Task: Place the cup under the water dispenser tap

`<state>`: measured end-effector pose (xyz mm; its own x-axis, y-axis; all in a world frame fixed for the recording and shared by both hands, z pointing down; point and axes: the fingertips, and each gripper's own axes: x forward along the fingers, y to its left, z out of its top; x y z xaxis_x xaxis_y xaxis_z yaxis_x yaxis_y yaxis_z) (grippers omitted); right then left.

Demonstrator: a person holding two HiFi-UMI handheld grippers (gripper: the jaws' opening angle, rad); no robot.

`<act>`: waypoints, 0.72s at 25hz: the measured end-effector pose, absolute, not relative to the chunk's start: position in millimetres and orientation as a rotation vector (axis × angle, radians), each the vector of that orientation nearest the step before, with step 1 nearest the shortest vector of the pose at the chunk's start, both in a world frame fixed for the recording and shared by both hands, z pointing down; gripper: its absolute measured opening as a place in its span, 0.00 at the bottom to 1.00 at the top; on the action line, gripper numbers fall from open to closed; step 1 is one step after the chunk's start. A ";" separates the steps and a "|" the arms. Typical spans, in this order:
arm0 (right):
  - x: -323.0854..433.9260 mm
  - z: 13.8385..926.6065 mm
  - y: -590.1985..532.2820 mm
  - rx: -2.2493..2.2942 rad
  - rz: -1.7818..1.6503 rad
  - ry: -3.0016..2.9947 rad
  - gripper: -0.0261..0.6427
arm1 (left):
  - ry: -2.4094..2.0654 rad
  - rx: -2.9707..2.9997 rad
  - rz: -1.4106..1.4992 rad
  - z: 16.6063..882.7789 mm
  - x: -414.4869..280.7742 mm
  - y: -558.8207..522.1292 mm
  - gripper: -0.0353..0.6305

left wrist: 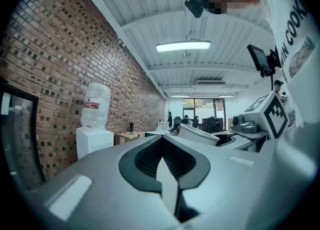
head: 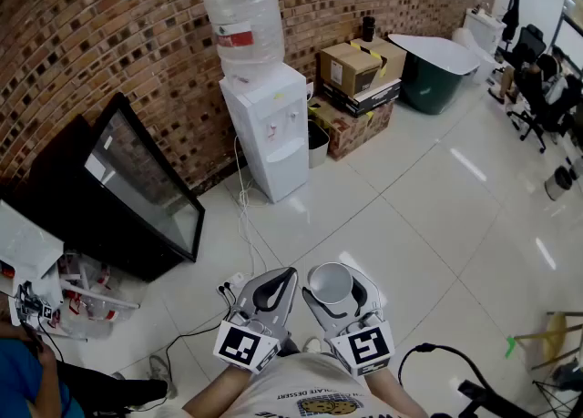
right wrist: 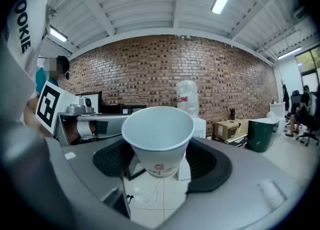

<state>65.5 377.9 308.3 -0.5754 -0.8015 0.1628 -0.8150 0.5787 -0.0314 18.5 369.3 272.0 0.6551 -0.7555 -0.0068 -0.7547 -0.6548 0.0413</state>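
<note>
A white paper cup [head: 330,282] stands upright, mouth up, between the jaws of my right gripper [head: 335,290], which is shut on it. In the right gripper view the cup [right wrist: 157,129] fills the middle, and the black pads [right wrist: 212,161] hug its lower half. My left gripper [head: 271,292] is beside it, shut with nothing in it; its pads meet at the tip [left wrist: 161,149]. The white water dispenser [head: 267,129], topped by a clear bottle [head: 242,23], stands against the brick wall well ahead of both grippers. Its taps [head: 281,125] face the room.
A black-framed screen [head: 137,190] leans on the wall left of the dispenser. Cardboard boxes [head: 360,72] and a dark green tub [head: 435,68] sit to its right. Cables and a power strip [head: 235,281] lie on the white tiles. A person in blue [head: 27,380] is at bottom left.
</note>
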 end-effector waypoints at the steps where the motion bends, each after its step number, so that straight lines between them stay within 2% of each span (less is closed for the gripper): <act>1: 68.3 308.9 375.3 1.378 0.154 -2.671 0.53 | -1.286 2.829 -0.037 271.6 21.0 366.7 0.04; 18: 75.1 324.2 310.1 1.372 0.156 -2.646 0.53 | -1.258 2.811 -0.053 295.0 30.6 300.1 0.04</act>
